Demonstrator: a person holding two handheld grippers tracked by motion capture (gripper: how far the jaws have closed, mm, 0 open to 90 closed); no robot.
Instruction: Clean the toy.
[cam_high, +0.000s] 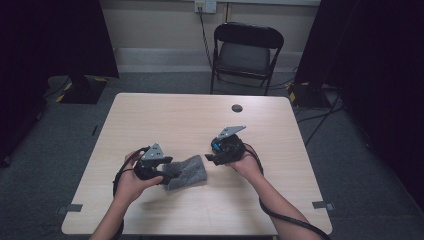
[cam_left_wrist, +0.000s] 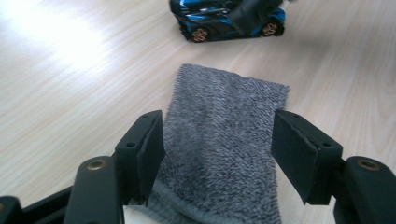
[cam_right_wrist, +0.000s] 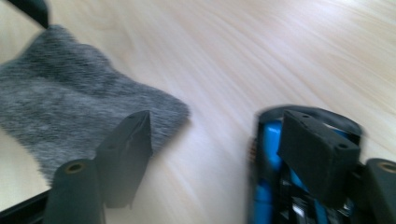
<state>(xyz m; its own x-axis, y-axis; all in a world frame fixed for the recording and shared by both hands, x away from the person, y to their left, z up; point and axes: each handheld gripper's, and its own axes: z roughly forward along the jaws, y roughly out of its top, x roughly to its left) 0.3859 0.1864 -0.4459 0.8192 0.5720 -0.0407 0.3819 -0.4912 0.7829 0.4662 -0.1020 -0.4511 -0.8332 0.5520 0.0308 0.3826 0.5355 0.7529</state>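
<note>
One cloth (cam_high: 187, 171) and one car (cam_left_wrist: 226, 19) mid-bench (cam_high: 200, 115), bare wood all round, both tongs (cam_left_wrist: 217, 154) (cam_right_wrist: 224, 154) apart, clamping nothing.

The desk (cam_high: 165, 115) is pale wood-grain laminate, smooth with a soft sheen. The grey cloth (cam_left_wrist: 224, 140) is thick, fuzzy terry, matt. The toy car (cam_left_wrist: 219, 21) is glossy blue and black plastic. Each claw's jaws are matt black plastic; the far chair (cam_high: 246, 50) has dark padded upholstery.
</note>
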